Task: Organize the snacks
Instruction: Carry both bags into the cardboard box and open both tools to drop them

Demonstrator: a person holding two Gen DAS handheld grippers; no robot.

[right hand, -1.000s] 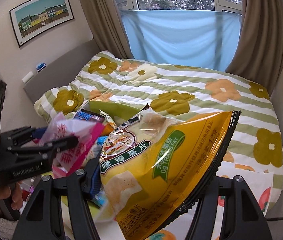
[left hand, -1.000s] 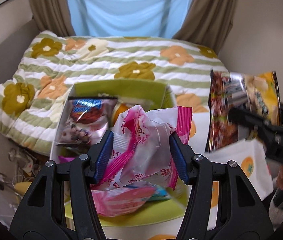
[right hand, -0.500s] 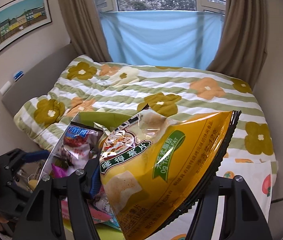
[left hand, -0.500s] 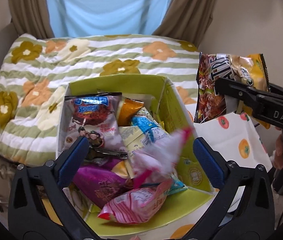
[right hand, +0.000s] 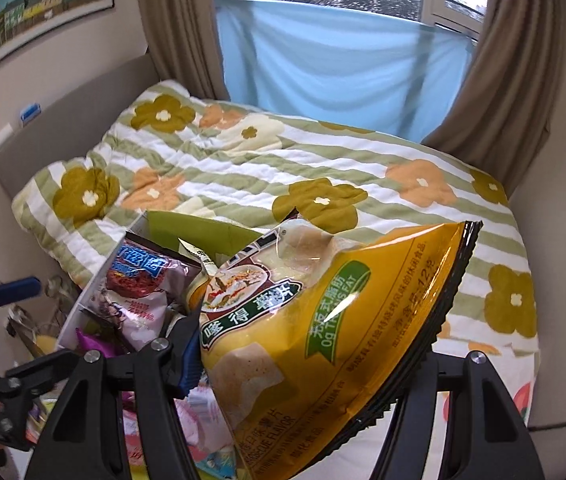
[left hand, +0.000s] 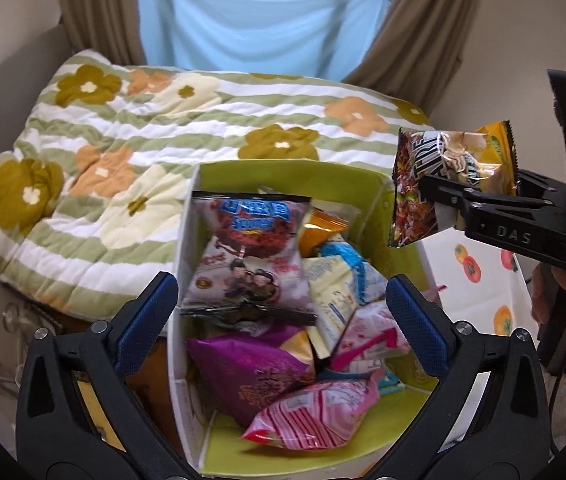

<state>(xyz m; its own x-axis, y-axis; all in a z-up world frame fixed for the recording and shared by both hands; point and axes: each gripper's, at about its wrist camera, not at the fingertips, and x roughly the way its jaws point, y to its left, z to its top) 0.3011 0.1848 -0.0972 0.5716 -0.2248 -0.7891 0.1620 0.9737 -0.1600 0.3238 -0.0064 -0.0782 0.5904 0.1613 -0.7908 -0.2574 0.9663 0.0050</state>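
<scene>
A green-lined box (left hand: 363, 184) holds several snack bags, among them a pink bag (left hand: 367, 336), a purple bag (left hand: 251, 368) and a blue-and-red bag (left hand: 251, 236). My left gripper (left hand: 283, 316) is open and empty just above the box. My right gripper (right hand: 303, 364) is shut on a yellow chip bag (right hand: 323, 320) and holds it in the air at the box's right edge. That bag also shows in the left wrist view (left hand: 455, 176). The box also shows in the right wrist view (right hand: 187, 224).
The box sits at the foot of a bed with a green-striped flowered quilt (left hand: 131, 132). A white cloth with orange fruit prints (left hand: 479, 280) lies to the right of the box. Curtains and a window stand behind the bed.
My left gripper opened and let go of the pink bag, which dropped into the box. My right gripper moved closer to the box with the yellow bag.
</scene>
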